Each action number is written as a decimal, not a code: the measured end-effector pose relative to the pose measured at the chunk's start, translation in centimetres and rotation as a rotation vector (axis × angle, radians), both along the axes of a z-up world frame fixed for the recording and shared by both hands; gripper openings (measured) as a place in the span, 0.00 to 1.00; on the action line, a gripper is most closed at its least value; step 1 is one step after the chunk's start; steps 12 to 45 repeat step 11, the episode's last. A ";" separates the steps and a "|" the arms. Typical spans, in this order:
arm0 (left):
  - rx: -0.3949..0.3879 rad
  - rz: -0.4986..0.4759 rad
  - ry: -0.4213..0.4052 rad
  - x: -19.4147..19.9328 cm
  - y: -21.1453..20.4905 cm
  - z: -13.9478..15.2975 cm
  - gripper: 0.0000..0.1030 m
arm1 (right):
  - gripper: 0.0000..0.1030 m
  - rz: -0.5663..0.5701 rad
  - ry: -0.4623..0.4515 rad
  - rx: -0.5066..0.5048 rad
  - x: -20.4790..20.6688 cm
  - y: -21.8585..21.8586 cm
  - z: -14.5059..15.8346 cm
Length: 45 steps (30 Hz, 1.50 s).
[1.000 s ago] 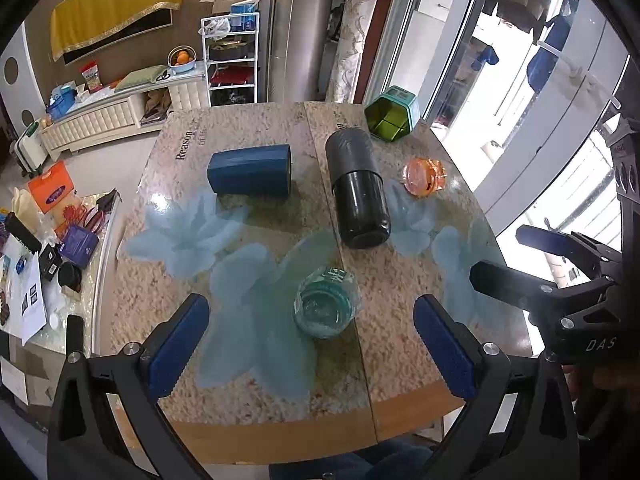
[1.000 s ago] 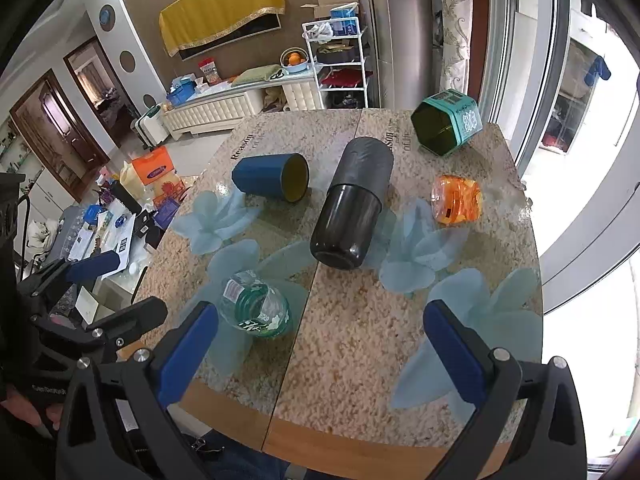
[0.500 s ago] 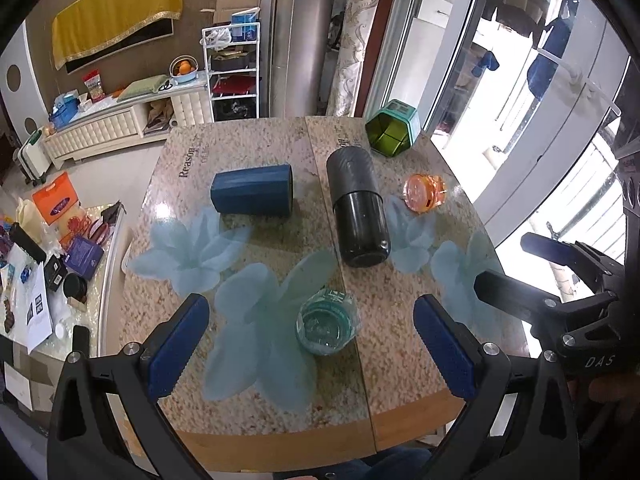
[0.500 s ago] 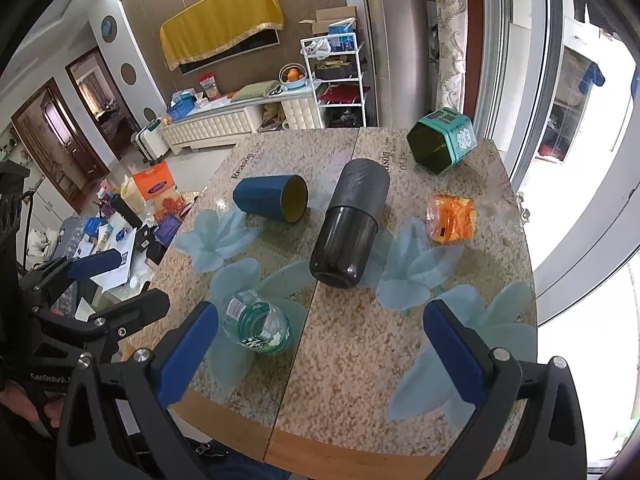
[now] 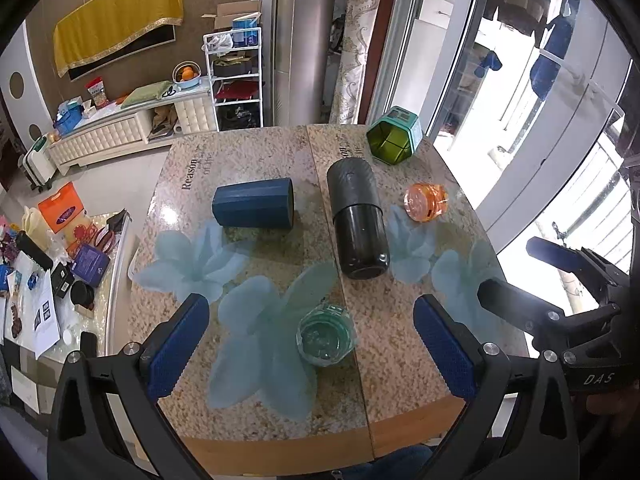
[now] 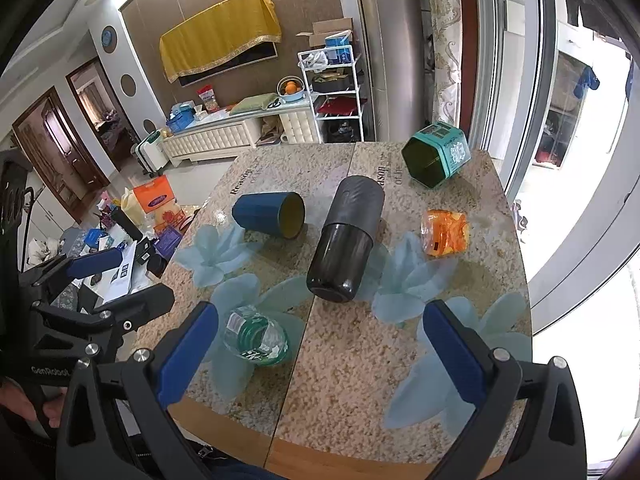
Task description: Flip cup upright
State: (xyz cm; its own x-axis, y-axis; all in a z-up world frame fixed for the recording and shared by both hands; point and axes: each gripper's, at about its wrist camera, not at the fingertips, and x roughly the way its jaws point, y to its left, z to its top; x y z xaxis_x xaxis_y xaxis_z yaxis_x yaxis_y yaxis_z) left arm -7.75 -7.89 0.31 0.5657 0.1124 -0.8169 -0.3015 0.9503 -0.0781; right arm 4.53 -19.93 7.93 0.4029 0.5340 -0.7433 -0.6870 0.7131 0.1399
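Pulling back and up from the speckled stone table [image 5: 256, 168], both tongs, left [image 5: 312, 344] and right [image 6: 328, 352], hang wide open holding nothing, so the dark blue plastic cup [image 5: 253, 208] lying sideways far ahead of them waits untouched.

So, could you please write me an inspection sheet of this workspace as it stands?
Surface: speckled stone table with pale blue flower prints.
Job's things: dark blue plastic cup, black cylindrical flask, hexagonal green tin, orange ribbed plastic cup and clear green-tinted plastic bottle, all lying on their sides.
Clutter: nothing seen on the table.
Grippers: left gripper and right gripper both open, empty, above the near edge.
Cables: nothing seen.
Surroundings: white wire shelf rack, yellow cloth, littered floor, sliding glass doors.
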 end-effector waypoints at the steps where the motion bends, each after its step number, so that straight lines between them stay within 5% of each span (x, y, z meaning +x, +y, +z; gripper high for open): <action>1: 0.000 -0.001 0.001 0.0 -0.1 0.0 1.00 | 1.00 -0.001 0.000 0.000 0.0 -0.1 0.0; 45: 0.015 -0.005 -0.007 0.0 -0.4 0.4 1.00 | 1.00 -0.006 0.000 0.006 0.3 -0.4 0.1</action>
